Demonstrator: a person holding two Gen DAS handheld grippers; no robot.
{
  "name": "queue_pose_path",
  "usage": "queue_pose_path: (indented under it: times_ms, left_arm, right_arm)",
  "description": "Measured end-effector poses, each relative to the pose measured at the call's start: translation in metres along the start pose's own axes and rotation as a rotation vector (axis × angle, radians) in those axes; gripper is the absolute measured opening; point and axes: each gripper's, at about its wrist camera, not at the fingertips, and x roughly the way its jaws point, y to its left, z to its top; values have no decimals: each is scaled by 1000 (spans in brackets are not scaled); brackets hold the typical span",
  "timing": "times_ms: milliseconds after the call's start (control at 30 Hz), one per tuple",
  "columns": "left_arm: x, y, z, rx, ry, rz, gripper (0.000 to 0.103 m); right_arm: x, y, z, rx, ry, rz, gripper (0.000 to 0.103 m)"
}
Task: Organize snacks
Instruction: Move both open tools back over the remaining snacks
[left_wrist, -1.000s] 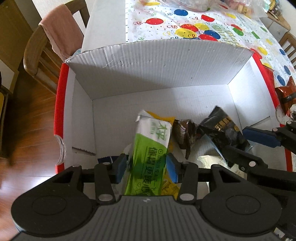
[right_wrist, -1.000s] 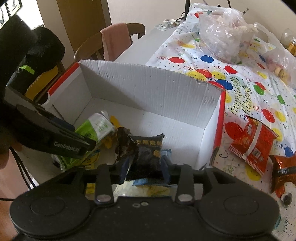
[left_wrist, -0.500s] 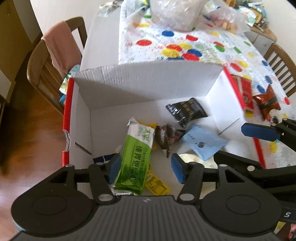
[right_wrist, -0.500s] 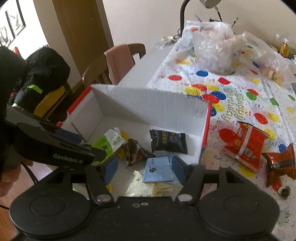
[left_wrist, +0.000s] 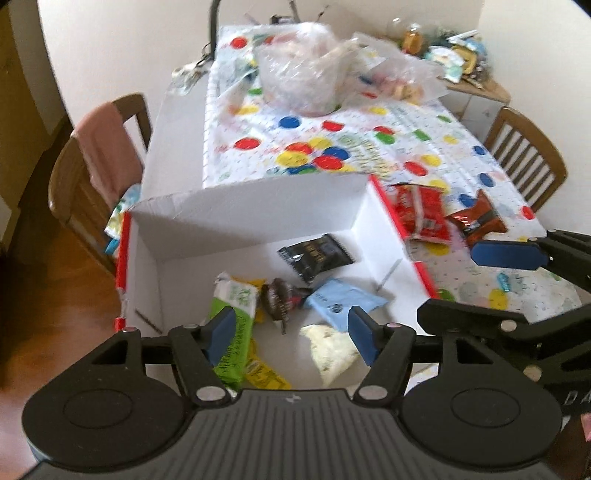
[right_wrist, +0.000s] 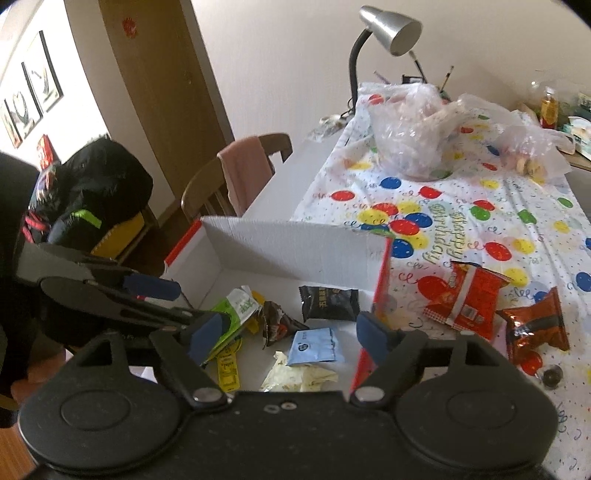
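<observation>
Snacks lie in a white box (left_wrist: 236, 218) with red edges, at one end of the bench (left_wrist: 177, 133). I count six packets in the box. Next to the box's left wall is a green and white packet (left_wrist: 236, 317) with writing too small to read. Under it is a yellow packet (left_wrist: 264, 374). Beside the green one, near the middle of the box, is a crumpled brown wrapper (left_wrist: 279, 299). Close to the box's far wall is a black packet (left_wrist: 316, 256) with gold writing I cannot read. A light blue packet (left_wrist: 345, 301) with a round dark mark lies by the box's right wall. A pale cream packet (left_wrist: 330, 349) lies nearer the front of the box.

Outside the box, just past its right wall, are two more snacks on the bench: a red packet (right_wrist: 465, 299) with a white label, and next to it a shiny red-brown packet (right_wrist: 535, 325).

A cloth (right_wrist: 498, 206) with coloured dots covers the bench beyond the box. It says "Happy Birthday".

The left gripper (left_wrist: 291, 330) hangs over the front of the box. Its jaws are spread wide and hold nothing. The right gripper (right_wrist: 282, 332) is over the box's right side. Its jaws are spread wide too, with nothing in them.
</observation>
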Motion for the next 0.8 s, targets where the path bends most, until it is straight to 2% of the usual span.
queue_pose_path:
  times_ms: [300,533,667,800]
  left_arm:
    - [-11,-46,-2,61,-77,-49,73]
    - [-5,-87,0,84,-101,-110,77]
    - [4,-108,2,80,-100,-141,77]
    - [13,-130,5,77,-102,-164,77]
  right_arm:
    - [-42,-32,-17,38,-59,-11,93]
    - [-70,-76,-32,66,-85,-47,102]
    - [-81,-106,-42,76,-82,-78,103]
    - [-83,-139,-53,38,-57,-159,103]
